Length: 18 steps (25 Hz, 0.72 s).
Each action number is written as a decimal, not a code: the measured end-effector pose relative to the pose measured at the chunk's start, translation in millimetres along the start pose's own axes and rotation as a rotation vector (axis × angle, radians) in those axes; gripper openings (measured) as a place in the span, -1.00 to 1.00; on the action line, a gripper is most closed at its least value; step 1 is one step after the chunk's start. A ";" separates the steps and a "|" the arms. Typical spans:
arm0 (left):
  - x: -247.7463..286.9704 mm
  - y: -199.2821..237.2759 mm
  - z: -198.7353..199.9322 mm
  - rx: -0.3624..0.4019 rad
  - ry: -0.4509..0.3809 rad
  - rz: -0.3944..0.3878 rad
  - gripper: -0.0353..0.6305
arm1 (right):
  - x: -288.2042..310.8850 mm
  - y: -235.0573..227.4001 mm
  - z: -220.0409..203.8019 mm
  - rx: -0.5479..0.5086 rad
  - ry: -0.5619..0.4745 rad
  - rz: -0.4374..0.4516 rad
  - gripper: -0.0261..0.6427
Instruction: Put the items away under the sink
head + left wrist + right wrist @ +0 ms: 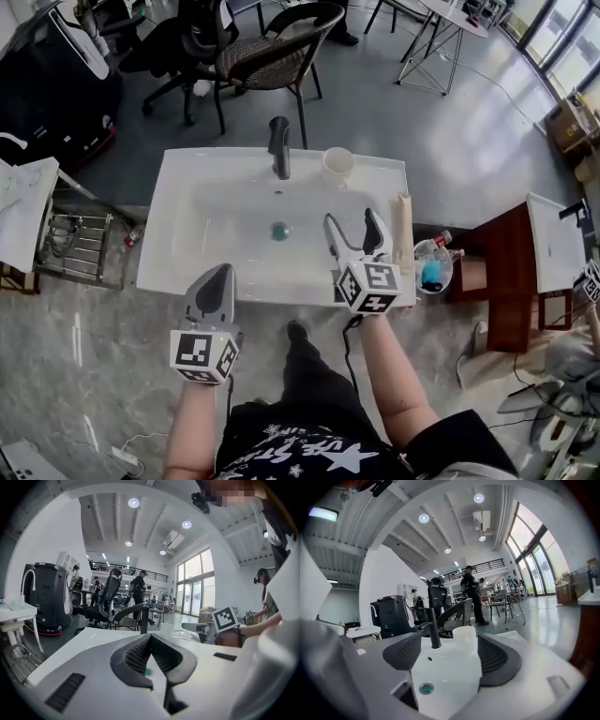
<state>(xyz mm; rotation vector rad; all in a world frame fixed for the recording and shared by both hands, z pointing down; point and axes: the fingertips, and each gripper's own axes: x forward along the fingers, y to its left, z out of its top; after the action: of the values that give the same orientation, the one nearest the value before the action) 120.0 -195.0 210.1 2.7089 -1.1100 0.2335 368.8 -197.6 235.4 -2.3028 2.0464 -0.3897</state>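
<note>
A white sink (178,202) stands in front of me, with a black faucet (278,145) and a white cup (337,164) on its back rim. A cream stick-shaped item (403,232) lies on the right rim. My right gripper (352,220) hangs open over the basin's front right, nothing between its fingers. In the right gripper view the cup (464,637), the faucet (433,630) and the green drain (425,688) show beyond the open gripper (452,653). My left gripper (222,272) is shut and empty over the sink's front edge; in its own view the gripper (151,637) shows its jaws touching.
A clear container (433,265) with a bottle and a blue item sits on the floor right of the sink, beside a wooden table (511,272). A metal rack (75,246) stands to the left. Chairs (272,52) are behind the sink. The person's legs are at the sink's front.
</note>
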 end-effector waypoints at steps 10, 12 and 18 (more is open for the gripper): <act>84.1 6.3 4.0 0.000 0.029 0.040 -0.87 | 89.3 -38.0 -29.1 -0.089 0.095 0.014 0.44; 96.2 9.0 5.6 -0.001 0.029 0.047 -0.87 | 100.9 -39.7 -30.8 -0.110 0.098 0.026 0.44; 124.4 15.1 9.2 0.013 0.041 0.044 -0.87 | 125.5 -47.2 -40.3 -0.194 0.102 0.021 0.44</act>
<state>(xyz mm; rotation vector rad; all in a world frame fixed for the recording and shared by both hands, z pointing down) 197.6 -291.5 230.7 2.6804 -1.1612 0.3029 418.9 -309.0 303.9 -2.4128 2.2472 -0.3271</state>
